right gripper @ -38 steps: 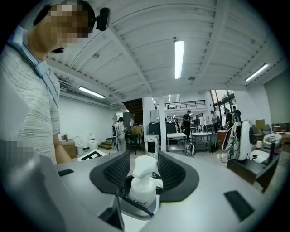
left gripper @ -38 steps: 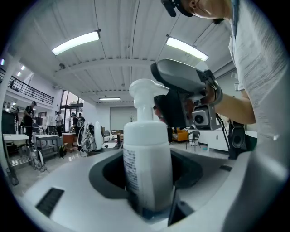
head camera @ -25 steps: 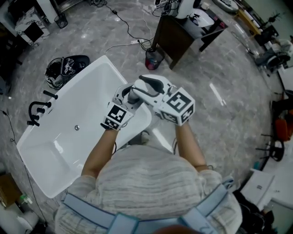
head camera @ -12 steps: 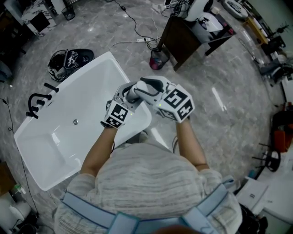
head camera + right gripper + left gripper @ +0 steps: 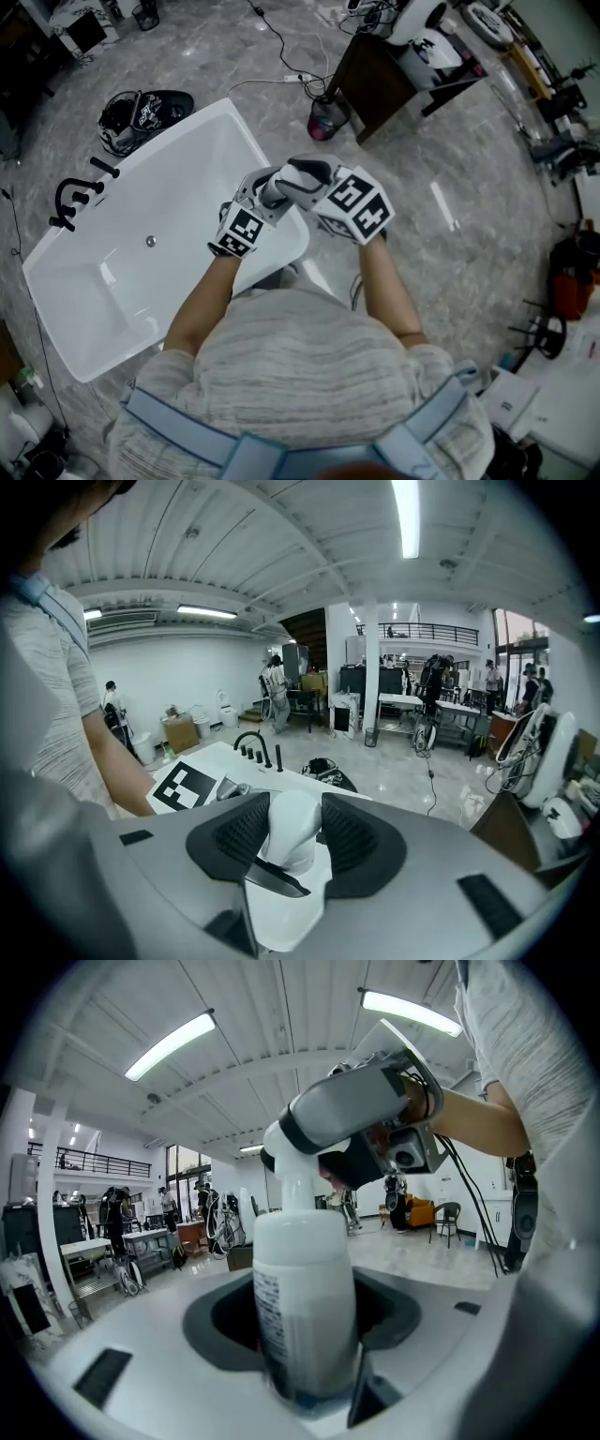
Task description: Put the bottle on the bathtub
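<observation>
Pump bottle (image 5: 305,1307) is clamped at body by left gripper (image 5: 255,199), pump head (image 5: 291,827) by right gripper (image 5: 298,178), above bathtub (image 5: 187,150) end rim; open floor (image 5: 441,253) alongside. Label print blurred.

readable text: none | bottle (image 5: 305,1307) label: print too blurred to read

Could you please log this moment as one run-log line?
left gripper: shut on bottle body | right gripper: shut on pump head | place: over near end of bathtub | status: bottle not released

Left tool (image 5: 255,195), right tool (image 5: 309,178), both clamped
</observation>
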### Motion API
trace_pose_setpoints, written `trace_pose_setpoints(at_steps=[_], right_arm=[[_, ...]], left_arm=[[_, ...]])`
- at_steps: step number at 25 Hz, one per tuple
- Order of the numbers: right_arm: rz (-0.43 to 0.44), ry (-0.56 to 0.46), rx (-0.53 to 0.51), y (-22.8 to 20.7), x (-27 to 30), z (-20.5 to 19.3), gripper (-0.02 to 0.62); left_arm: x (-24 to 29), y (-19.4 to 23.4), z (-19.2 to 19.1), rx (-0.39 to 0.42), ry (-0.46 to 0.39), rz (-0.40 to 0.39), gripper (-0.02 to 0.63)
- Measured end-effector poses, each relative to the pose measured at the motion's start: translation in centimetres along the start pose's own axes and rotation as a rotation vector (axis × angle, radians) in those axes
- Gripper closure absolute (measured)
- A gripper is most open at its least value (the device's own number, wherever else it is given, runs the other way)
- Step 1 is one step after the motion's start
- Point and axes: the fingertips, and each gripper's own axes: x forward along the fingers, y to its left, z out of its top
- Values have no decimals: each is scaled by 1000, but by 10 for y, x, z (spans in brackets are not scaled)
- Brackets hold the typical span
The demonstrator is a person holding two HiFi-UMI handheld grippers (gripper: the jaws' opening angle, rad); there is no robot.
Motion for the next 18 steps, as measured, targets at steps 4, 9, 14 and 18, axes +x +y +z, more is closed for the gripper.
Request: trace_pose_setpoints(at_steps=[4,9,14,18], right_arm=[[0,21,-11,2,6,-3,430],[2,51,-17,1,13,-14,430],[-7,82,9,-5,20,-30,430],[-4,101,41,-10,27,-47,430]], left_arm=[[2,-3,-6,-33,-4,-14,358],[4,-17,-20,-87,35,-79,313],[-3,-16,-33,-101,71,-66,312],[-11,-14,-43,-110,93,-46,311]])
